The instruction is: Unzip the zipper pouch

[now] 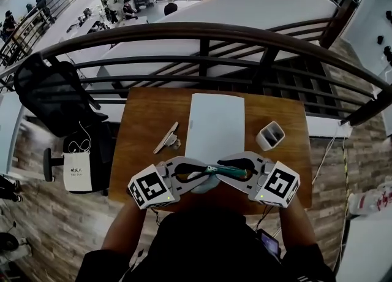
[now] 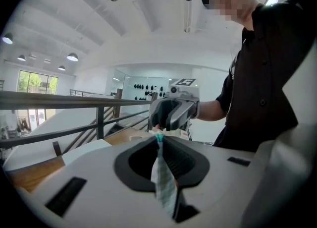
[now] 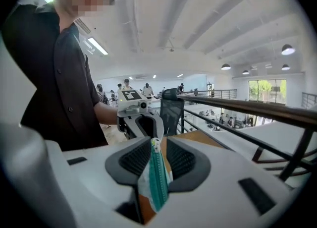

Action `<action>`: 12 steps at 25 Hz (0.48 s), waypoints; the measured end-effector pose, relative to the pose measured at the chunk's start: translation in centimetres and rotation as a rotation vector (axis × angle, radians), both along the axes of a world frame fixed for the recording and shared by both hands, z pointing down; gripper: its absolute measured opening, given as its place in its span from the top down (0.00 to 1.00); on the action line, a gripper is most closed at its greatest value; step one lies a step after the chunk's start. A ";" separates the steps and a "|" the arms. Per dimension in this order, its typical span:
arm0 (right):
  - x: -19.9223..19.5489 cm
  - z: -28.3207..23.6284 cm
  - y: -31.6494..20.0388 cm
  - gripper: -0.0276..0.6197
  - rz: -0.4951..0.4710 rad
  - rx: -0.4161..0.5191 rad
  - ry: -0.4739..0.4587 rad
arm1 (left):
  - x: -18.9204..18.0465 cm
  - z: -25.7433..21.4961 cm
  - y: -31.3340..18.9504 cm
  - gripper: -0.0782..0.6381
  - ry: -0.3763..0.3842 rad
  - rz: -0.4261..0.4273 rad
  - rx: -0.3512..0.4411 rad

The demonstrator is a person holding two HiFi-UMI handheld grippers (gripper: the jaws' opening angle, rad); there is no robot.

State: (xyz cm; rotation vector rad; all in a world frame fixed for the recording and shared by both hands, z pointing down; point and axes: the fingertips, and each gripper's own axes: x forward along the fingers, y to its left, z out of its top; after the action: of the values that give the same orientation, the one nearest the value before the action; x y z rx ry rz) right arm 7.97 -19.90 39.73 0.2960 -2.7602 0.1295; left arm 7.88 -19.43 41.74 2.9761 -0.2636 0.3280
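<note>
Zipper pouch is held up between my two grippers over the near edge of the bench. Left gripper has its jaws pinched nearly together on the pale fabric end; right gripper has its jaws clamped on the teal zipper edge.

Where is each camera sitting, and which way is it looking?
Head view: on the person's head, looking steeply down at the table; shows the arms, with the left tool and right tool pinching the pouch.
Left gripper view: on the left tool, looking along its jaws at the pouch, the right tool and the torso.
Right gripper view: on the right tool, facing the left tool and the torso.
Shared: the gripper views face each other; all show the pouch.
</note>
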 end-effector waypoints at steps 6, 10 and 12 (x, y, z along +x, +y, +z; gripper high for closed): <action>-1.3 1.6 1.1 0.80 -0.106 -0.126 0.017 | -0.5 0.4 1.1 0.83 -0.040 0.021 0.014; -2.0 2.6 1.6 0.80 -0.163 -0.174 0.043 | -0.7 1.3 1.8 0.83 -0.101 0.036 0.041; -2.1 3.0 2.0 0.80 -0.201 -0.185 0.067 | -0.7 1.8 2.1 0.83 -0.140 0.045 0.057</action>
State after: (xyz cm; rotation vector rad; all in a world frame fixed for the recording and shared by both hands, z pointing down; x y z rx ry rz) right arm 5.86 -17.92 42.75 -0.0261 -2.6686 0.3140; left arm 7.23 -17.35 43.50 3.0232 -0.2243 0.5448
